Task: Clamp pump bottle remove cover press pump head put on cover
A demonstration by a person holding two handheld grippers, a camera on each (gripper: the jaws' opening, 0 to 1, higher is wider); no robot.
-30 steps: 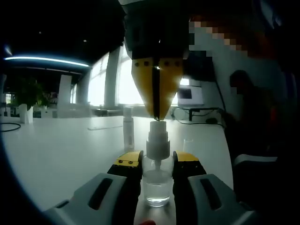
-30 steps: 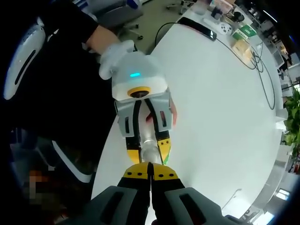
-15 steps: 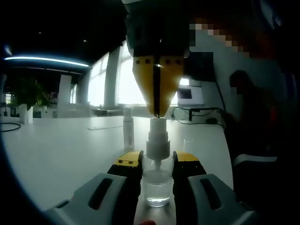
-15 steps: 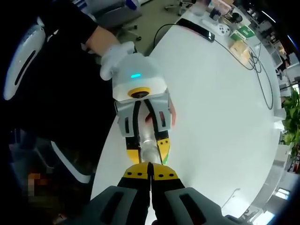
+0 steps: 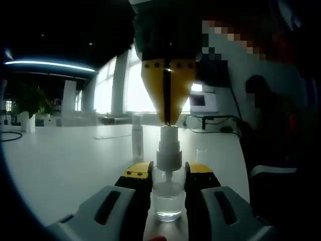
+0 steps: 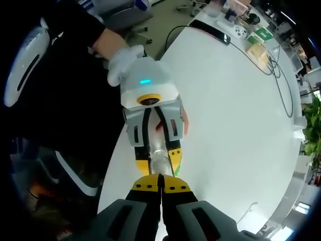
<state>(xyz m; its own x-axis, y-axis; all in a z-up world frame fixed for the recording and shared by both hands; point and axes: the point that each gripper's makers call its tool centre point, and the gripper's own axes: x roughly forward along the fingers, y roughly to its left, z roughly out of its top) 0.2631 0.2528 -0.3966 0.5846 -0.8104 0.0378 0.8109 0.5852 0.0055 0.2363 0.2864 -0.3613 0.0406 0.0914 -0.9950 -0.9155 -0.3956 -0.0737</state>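
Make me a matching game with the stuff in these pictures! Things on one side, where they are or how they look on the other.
Things:
1. pump bottle
2. right gripper
3. table
4. plant

Places or states:
A. white, with cables on it
B. green, at the table's far edge
C. clear, clamped between the left gripper's jaws
D. shut, tips on top of the pump head

Pairs: 1-C, 2-D, 3-A, 4-B
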